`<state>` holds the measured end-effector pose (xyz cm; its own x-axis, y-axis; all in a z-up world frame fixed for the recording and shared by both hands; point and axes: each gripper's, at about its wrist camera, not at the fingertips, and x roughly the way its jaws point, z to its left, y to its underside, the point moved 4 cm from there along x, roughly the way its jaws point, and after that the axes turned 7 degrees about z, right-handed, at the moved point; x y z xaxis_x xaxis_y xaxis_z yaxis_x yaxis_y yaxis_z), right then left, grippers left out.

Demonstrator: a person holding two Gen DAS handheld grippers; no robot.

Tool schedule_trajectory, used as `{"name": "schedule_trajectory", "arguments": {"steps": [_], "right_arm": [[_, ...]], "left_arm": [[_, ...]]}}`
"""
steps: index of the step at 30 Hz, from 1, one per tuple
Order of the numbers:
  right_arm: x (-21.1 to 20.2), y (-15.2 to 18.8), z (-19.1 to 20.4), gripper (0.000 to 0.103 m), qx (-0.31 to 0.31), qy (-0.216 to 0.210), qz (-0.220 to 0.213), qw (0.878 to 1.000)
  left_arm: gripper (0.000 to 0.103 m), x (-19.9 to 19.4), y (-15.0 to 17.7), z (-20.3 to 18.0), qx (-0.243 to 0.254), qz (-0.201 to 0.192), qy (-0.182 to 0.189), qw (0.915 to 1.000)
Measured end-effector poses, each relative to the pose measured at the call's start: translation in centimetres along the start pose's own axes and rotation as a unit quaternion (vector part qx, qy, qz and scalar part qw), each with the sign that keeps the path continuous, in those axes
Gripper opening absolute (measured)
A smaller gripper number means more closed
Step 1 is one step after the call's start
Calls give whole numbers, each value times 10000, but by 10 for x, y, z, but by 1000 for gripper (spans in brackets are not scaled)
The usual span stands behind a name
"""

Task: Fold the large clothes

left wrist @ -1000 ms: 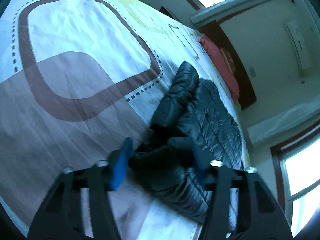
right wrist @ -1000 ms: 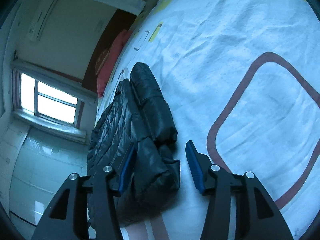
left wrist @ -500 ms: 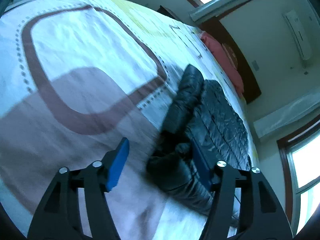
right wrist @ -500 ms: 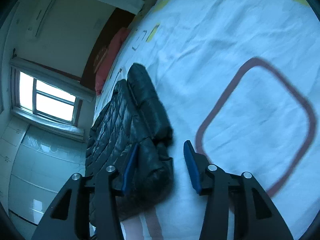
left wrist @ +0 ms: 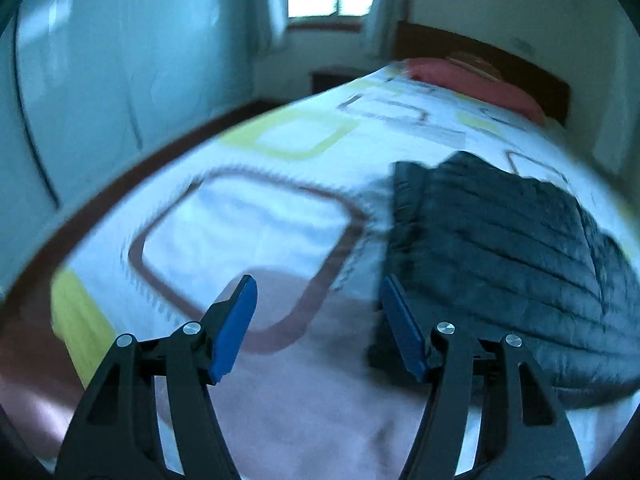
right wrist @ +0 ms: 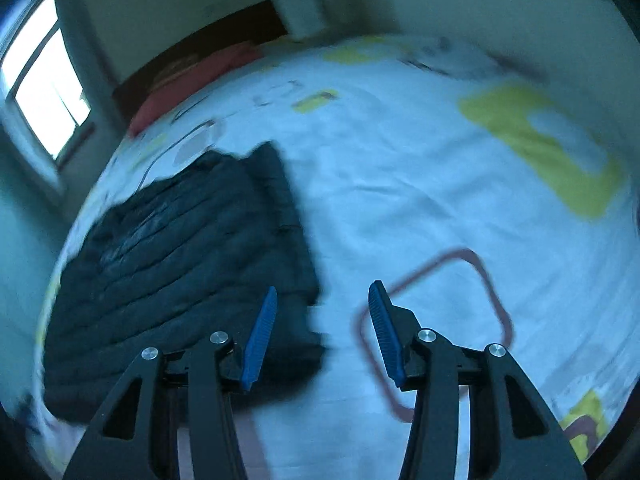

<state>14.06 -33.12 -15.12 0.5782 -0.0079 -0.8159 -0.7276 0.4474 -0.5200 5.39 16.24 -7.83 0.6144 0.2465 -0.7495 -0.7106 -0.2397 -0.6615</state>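
A dark quilted jacket (left wrist: 504,248) lies folded on the bed (left wrist: 248,216). Your left hand-held gripper (left wrist: 316,320) and right hand-held gripper (right wrist: 320,320) hover beside it, both apart, empty. It looks puffy, light, slippery: pinch a thick edge.

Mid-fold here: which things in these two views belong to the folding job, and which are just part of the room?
Job:
- dark quilted jacket, lying on the bed
- left gripper, open, holding nothing
- right gripper, open, holding nothing
- patterned bedspread, the work surface

Just there:
- red pillow at the headboard
- dark headboard
- window
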Motion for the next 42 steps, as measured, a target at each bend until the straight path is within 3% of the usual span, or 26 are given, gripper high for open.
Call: {"name": "schedule_trajectory", "arguments": {"steps": [3, 7, 12, 15, 17, 19, 25, 28, 31, 33, 35, 38, 42], "right_arm": [[8, -3, 54, 48, -652, -140, 44, 9978], [26, -9, 121, 48, -1337, -221, 102, 9907], [41, -16, 185, 48, -1768, -358, 139, 9835], [60, -14, 203, 48, -1944, -219, 172, 9805], [85, -5, 207, 48, -2035, -122, 428, 9781], [104, 3, 208, 48, -2095, -93, 476, 9766], [87, -1, 208, 48, -2012, -71, 191, 9793], [103, 4, 209, 48, -2194, 81, 333, 9750], [83, -6, 213, 48, -2054, -55, 361, 9780], [71, -13, 219, 48, -2053, -45, 136, 9786], [73, -12, 226, 48, -2242, 128, 2, 9745], [109, -2, 224, 49, -2327, 133, 282, 9720], [104, -6, 225, 48, -2361, 206, 246, 9712]], "left_arm": [[64, -4, -8, -45, 490, -150, 94, 9986], [64, 5, -17, -104, 863, -48, 399, 9955], [64, 22, -28, -171, 1409, -155, 246, 9896], [62, 46, -27, -195, 1540, 59, 168, 9879], [52, 64, -19, -204, 1667, 280, 82, 9856], [53, 75, -9, -209, 1844, 222, -105, 9826], [49, 61, -21, -201, 1455, 127, 96, 9892], [48, 81, -16, -209, 1728, 330, -8, 9844], [42, 70, -24, -209, 1671, 230, 67, 9856], [42, 63, -33, -204, 1441, 181, 167, 9893], [43, 70, -37, -206, 1487, 164, 51, 9887], [44, 92, -27, -213, 1686, 245, -90, 9853], [44, 95, -19, -216, 1799, 82, -269, 9833]]}}
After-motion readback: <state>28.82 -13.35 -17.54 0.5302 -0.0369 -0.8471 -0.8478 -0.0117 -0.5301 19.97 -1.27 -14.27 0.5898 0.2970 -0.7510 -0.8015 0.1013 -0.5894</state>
